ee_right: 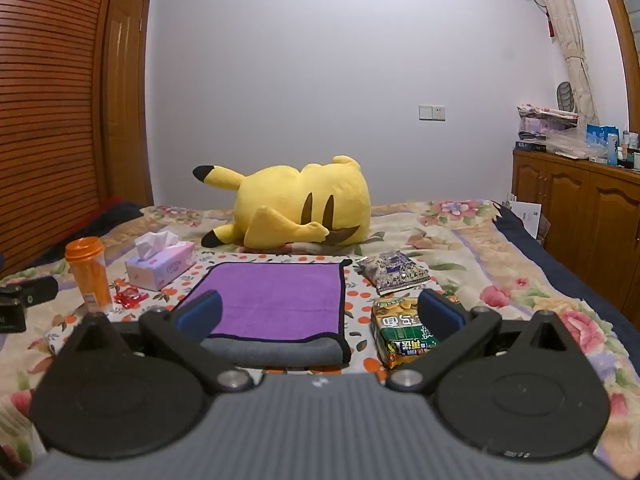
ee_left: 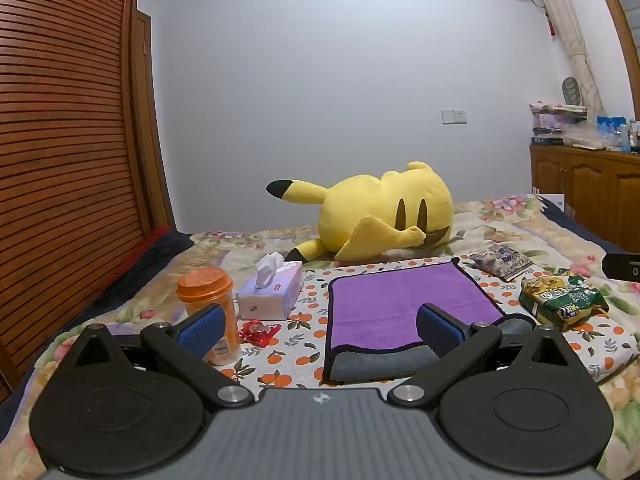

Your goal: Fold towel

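Note:
A purple towel (ee_left: pixel 404 300) with a dark edge lies flat on an orange-print cloth (ee_left: pixel 304 320) on the bed; its near edge shows the grey underside (ee_left: pixel 380 362). It also shows in the right wrist view (ee_right: pixel 276 300). My left gripper (ee_left: pixel 320 326) is open and empty, above the towel's near left part. My right gripper (ee_right: pixel 320 314) is open and empty, above the towel's near right corner. Neither touches the towel.
Left of the towel stand an orange bottle (ee_left: pixel 210 300), a tissue box (ee_left: pixel 272 292) and a red wrapper (ee_left: pixel 258 332). Right of it lie a green snack bag (ee_left: pixel 564 298) and a purple snack bag (ee_left: pixel 500 260). A yellow plush toy (ee_left: pixel 380 216) lies behind. Wooden cabinets (ee_right: pixel 580 212) stand at the right.

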Demonstrator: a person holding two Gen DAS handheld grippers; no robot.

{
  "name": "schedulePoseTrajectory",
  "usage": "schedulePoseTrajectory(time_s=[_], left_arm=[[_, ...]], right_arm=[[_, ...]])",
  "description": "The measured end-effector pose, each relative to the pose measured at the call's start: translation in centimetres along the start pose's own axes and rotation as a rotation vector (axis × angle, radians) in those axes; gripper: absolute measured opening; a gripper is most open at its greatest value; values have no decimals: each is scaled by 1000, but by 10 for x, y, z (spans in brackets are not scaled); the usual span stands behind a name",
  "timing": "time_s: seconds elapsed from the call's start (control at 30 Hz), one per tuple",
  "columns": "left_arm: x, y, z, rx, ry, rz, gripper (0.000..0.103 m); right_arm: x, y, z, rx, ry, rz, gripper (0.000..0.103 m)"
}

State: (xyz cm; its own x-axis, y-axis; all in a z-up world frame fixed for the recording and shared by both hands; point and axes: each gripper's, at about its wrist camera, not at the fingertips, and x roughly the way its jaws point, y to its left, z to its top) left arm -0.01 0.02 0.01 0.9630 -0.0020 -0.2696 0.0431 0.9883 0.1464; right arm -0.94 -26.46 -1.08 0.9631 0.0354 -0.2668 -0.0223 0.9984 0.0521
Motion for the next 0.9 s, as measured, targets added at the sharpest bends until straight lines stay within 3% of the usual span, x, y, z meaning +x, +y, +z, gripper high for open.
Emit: schedulePoseTrajectory(time_s=[0.9], left_arm=[[0, 0, 0, 5, 2, 0, 103]], right_arm=[[2, 0, 1, -2, 2, 0, 103]])
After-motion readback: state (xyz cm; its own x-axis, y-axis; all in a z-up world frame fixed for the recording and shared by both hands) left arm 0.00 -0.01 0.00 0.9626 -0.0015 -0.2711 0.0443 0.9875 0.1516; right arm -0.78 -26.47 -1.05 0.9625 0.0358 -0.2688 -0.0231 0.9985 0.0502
